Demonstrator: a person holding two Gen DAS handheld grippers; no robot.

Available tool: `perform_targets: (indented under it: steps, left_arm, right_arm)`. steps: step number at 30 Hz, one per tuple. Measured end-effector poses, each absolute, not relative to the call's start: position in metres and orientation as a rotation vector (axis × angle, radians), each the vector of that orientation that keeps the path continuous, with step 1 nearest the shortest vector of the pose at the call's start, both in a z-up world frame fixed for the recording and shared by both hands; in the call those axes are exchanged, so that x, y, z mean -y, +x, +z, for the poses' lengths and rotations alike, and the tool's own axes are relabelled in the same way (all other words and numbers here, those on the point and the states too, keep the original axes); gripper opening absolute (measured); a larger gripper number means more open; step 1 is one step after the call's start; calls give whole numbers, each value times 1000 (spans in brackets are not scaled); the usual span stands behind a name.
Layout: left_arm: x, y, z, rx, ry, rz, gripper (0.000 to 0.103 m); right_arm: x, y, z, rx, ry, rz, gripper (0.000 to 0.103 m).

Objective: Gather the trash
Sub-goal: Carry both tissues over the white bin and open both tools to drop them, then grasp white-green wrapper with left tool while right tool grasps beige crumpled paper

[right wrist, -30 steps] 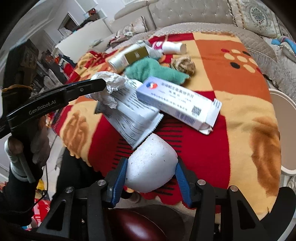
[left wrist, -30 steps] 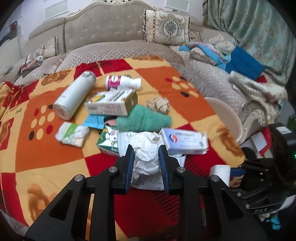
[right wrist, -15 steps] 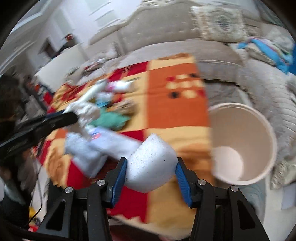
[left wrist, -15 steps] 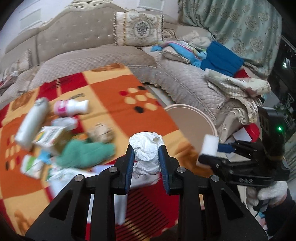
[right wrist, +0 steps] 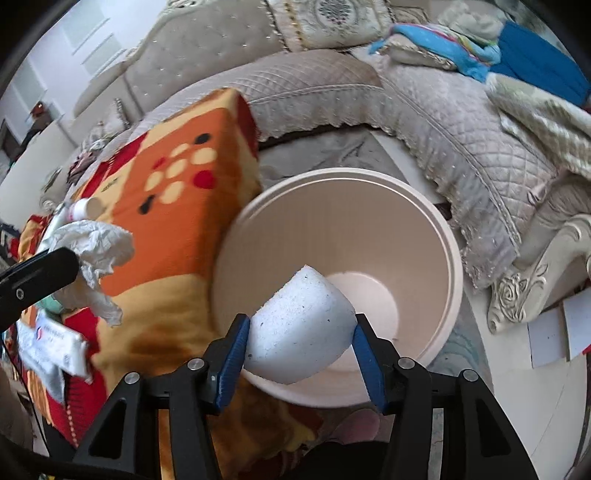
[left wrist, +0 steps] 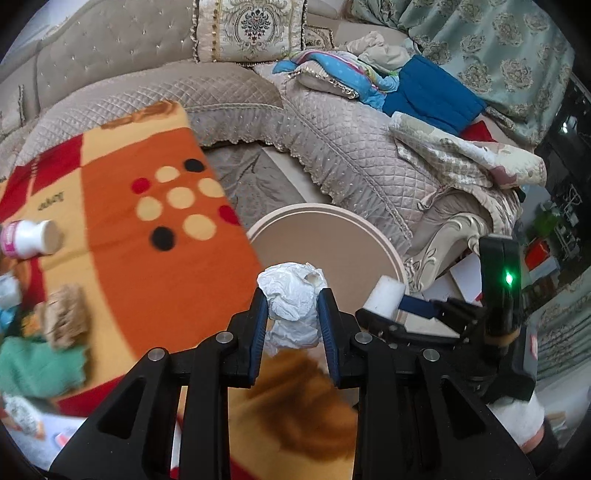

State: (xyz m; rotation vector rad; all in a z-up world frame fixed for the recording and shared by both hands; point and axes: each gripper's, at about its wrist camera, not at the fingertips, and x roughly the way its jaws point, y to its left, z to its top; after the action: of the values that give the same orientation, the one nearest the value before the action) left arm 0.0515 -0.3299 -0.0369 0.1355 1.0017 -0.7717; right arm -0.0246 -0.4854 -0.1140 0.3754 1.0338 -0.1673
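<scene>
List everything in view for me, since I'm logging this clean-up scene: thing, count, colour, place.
crumpled paper: 1, white, held between the left gripper's fingers near the bin's edge
foam piece: 1, white, held between the right gripper's fingers over the bin
bin: 1, beige, on the floor beside the blanket's edge
blanket: 1, orange, red and yellow, covering the surface left of the bin
bottle: 1, white with pink label, lying on the blanket
green cloth: 1, on the blanket, blurred
sofa: 1, beige quilted, behind the bin
cushion: 1, patterned cream, on the sofa back
left gripper: 1, black, blue pads
right gripper: 1, black, blue pads
</scene>
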Motion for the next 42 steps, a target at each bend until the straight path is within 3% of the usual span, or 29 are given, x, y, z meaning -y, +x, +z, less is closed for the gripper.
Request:
perform_targets:
  steps: [2, 4, 6, 16, 28, 42]
  left_arm:
    - [338, 59, -44, -1021, 88, -809, 33]
    - [342, 66, -49, -1038, 51, -822, 49]
    - [343, 70, -52, -1041, 28, -813, 53]
    - [334, 62, -45, -1011, 65, -762, 53]
    - [279, 40, -20, -946, 94, -622, 53]
    - [103, 48, 1, -901, -6, -360, 53]
  right_arm:
    - [492, -24, -117, -1024, 396, -174, 60]
    - [500, -23, -120, -1003, 428, -182, 66]
    - [504, -22, -124, -997, 443, -195, 74]
    - [506, -32, -128, -984, 487, -180, 76]
    - [459, -34, -95, -950, 417, -103, 76]
    - [347, 2, -67, -952, 304, 117, 76]
